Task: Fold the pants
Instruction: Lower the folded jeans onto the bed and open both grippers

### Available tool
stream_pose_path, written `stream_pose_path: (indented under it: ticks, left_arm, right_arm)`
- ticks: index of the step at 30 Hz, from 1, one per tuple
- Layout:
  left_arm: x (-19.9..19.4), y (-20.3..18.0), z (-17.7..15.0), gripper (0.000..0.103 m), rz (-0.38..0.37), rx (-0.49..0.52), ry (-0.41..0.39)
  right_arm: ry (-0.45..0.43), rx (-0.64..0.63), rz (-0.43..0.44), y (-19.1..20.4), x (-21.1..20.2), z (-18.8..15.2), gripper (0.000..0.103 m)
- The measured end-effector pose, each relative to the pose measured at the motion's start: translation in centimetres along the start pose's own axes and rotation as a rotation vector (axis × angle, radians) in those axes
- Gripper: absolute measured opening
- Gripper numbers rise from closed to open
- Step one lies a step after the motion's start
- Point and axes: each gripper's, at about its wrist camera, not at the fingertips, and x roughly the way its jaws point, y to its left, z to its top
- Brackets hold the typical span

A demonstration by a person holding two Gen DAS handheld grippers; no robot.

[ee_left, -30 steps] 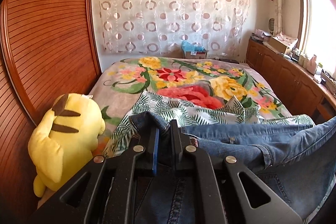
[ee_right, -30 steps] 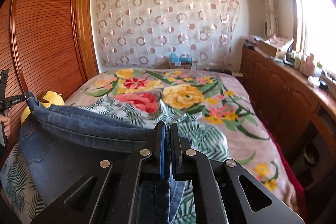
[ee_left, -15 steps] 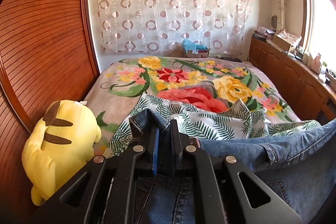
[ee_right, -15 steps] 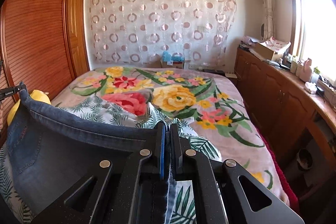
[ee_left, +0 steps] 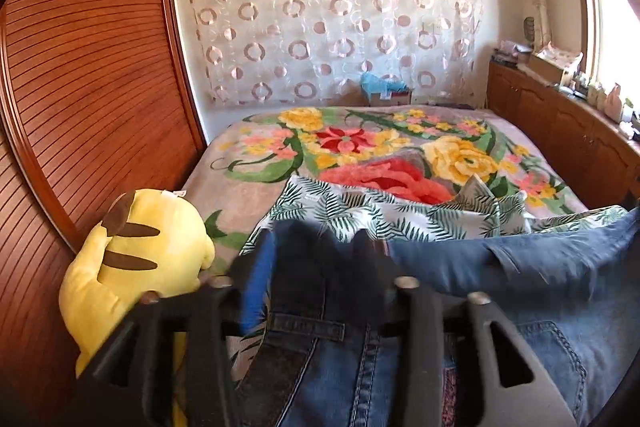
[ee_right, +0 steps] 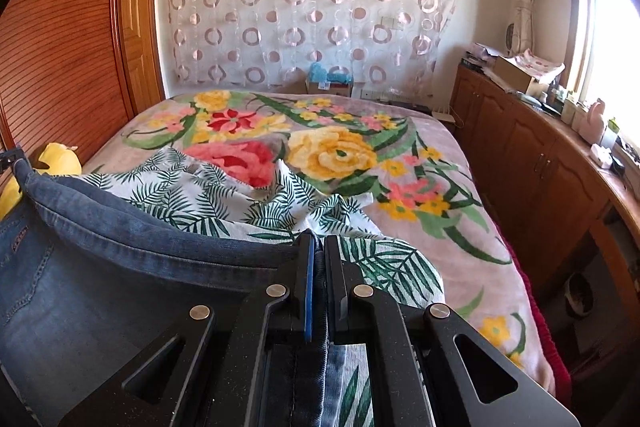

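The blue jeans (ee_left: 520, 267) hang over the near end of the bed. In the left wrist view my left gripper (ee_left: 316, 243) is blurred, its jaws wide apart, with the waistband lying loose between them. In the right wrist view my right gripper (ee_right: 319, 247) is shut on the jeans (ee_right: 120, 267), pinching the waistband edge, which stretches off to the left.
A floral blanket (ee_right: 340, 155) covers the bed, with a palm-leaf sheet (ee_left: 360, 211) on its near part. A yellow plush toy (ee_left: 136, 267) sits at the left by the wooden wardrobe (ee_left: 80, 87). Wooden cabinets (ee_right: 540, 167) run along the right under the window.
My left gripper has opened and let go of the waistband. Both grippers have drawn back and up, showing more of the bed. The right gripper stays shut on the jeans.
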Motion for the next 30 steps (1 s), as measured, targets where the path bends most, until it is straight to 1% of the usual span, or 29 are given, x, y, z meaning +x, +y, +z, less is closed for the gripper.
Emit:
stream_pose_path:
  ticks: [3, 6, 7, 8, 9, 10, 11, 14, 16, 17, 19, 23, 26, 30]
  left_arm:
    - [-0.7, 0.1, -0.2, 0.046, -0.019, 0.002, 0.015]
    - [-1.5, -0.3, -0.8, 0.047, -0.055, 0.011, 0.031]
    - [-1.6, -0.4, -1.0, 0.051, -0.062, 0.011, 0.036]
    - [-1.8, -0.5, -1.4, 0.067, -0.074, 0.007, 0.042]
    - [-1.9, -0.6, -1.6, 0.077, -0.085, 0.003, 0.041]
    - [-2.1, -0.7, -2.0, 0.084, -0.102, -0.002, 0.036]
    - [-2.3, -0.9, -2.2, 0.084, -0.112, -0.004, 0.038]
    - [-2.6, -1.4, -3.0, 0.084, -0.129, -0.001, 0.052]
    - [-3.0, -1.9, -3.5, 0.084, -0.156, -0.002, 0.070]
    - [-3.2, -2.1, -3.8, 0.084, -0.177, -0.002, 0.081]
    - [-3.7, -2.4, -4.4, 0.084, -0.196, -0.005, 0.089]
    - [-5.0, -3.3, -5.8, 0.084, -0.221, -0.007, 0.098]
    - [-5.9, -3.9, -6.7, 0.084, -0.225, 0.004, 0.102]
    - [-7.0, -4.3, -7.6, 0.084, -0.225, 0.015, 0.096]
  right_arm:
    - [0.009, 0.004, 0.002, -0.1, 0.4, 0.1, 0.004]
    - [0.014, 0.015, 0.008, -0.2, 0.5, 0.2, 0.004]
    - [0.010, 0.021, 0.007, -0.3, 0.4, 0.2, 0.004]
    - [0.012, 0.027, 0.004, -0.4, 0.3, 0.2, 0.004]
    - [0.016, 0.031, 0.001, -0.6, 0.0, 0.3, 0.005]
    - [0.019, 0.035, -0.001, -0.6, 0.0, 0.2, 0.012]
    - [0.018, 0.039, -0.009, -0.6, -0.2, 0.1, 0.015]
    - [0.009, 0.041, 0.000, -0.7, -1.4, -0.3, 0.027]
    - [0.009, 0.046, 0.004, -0.7, -2.4, -0.7, 0.046]
    - [0.013, 0.054, 0.014, -0.9, -2.8, -1.0, 0.049]
    - [0.022, 0.078, 0.036, -1.3, -4.0, -1.6, 0.051]
    - [0.068, 0.092, 0.055, -1.7, -6.0, -3.3, 0.051]
    - [0.106, 0.086, 0.078, -1.9, -7.4, -4.5, 0.051]
    - [0.122, 0.094, 0.101, -2.2, -9.8, -5.4, 0.051]
